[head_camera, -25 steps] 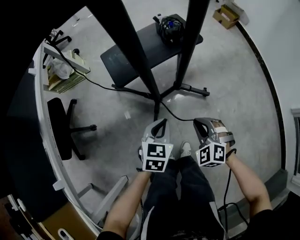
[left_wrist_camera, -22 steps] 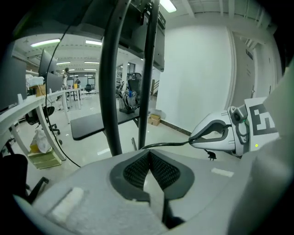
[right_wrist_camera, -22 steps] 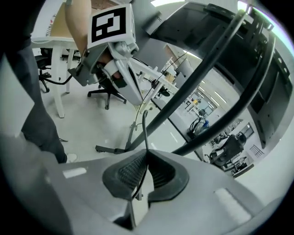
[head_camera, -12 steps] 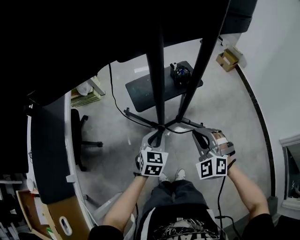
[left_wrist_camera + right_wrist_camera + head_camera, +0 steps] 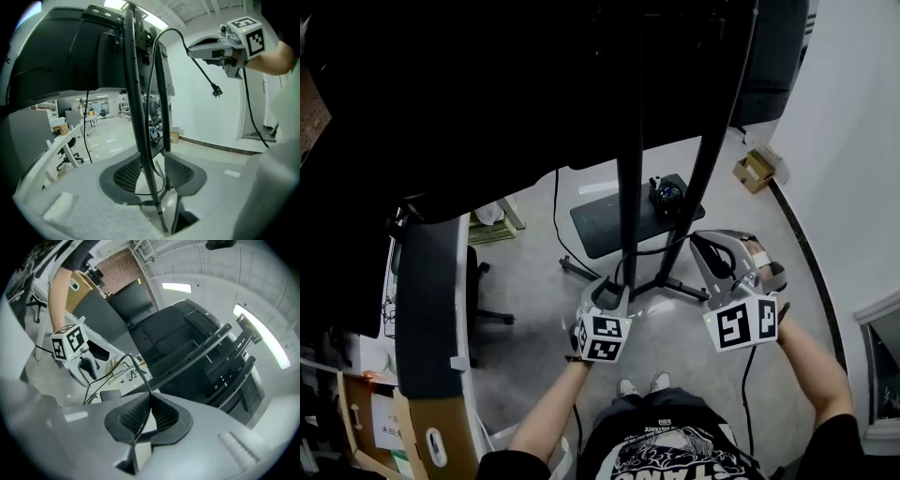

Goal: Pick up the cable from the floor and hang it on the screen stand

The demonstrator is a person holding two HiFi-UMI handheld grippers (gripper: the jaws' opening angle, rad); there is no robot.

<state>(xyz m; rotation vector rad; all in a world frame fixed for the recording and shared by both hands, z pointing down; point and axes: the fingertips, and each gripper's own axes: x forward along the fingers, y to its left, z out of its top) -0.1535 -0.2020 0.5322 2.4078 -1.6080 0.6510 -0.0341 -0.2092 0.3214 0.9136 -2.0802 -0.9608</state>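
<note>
Trusting only the right claw (image 5: pixel 149 397) clenched on the cable (image 5: pixel 205 75), since the left claw (image 5: pixel 153 157) has just been opening, cable seemingly slack inside, risks it slipping off the screen stand (image 5: pixel 630 206).

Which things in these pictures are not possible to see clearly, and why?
Head view: the screen is a black mass; its mounting is lost in shadow.
Left gripper view: the cable merges with the stand pole; its far end is untraceable.
Head view: the dark bundle on the stand shelf is too small to name.
</note>
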